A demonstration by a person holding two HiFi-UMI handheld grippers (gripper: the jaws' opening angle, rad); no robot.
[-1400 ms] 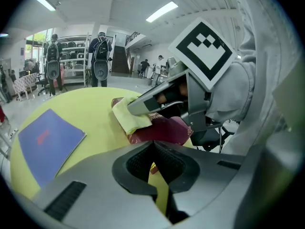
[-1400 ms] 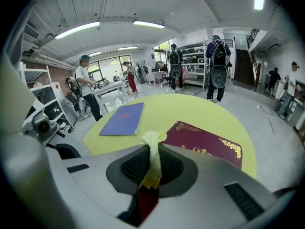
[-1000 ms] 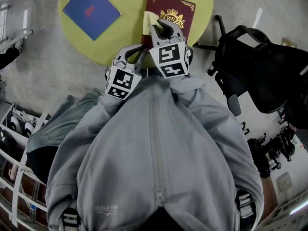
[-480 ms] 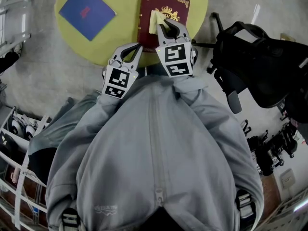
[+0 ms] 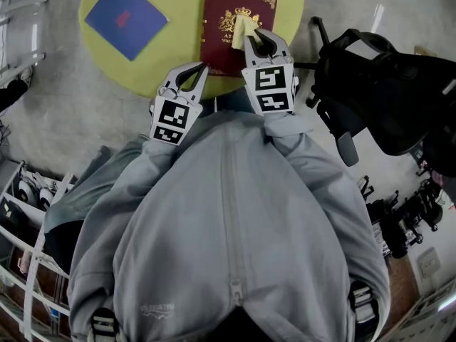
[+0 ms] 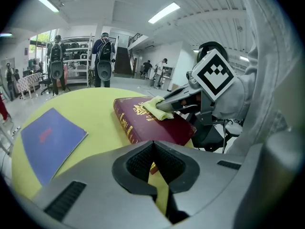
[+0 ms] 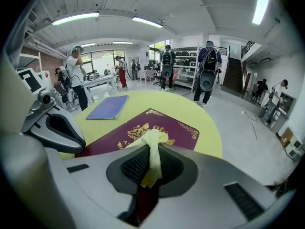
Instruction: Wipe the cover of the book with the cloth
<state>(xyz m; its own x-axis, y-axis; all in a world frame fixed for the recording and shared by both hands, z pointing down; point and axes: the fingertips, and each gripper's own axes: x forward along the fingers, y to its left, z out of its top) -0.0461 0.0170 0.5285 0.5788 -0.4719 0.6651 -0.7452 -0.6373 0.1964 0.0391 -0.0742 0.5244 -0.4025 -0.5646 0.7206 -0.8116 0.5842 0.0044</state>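
Right gripper (image 5: pixel 254 35) is clamped tight on the yellow cloth (image 5: pixel 244 27), pressing it onto the middle of the maroon book (image 5: pixel 221 48) cover, ready to drag across. Left gripper (image 5: pixel 201 68), pinched shut and empty, sits by the book's near corner on the yellow table (image 5: pixel 185 20), probably to steady it.

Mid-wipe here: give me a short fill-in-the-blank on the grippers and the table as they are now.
The right gripper has its jaws shut on a yellow ____.
That wad lies over the gold crest of the maroon ____.
The left gripper has its jaws ____, nothing between them.
A ____ booklet lies farther left on the round table.
Missing: cloth, book, shut, blue.
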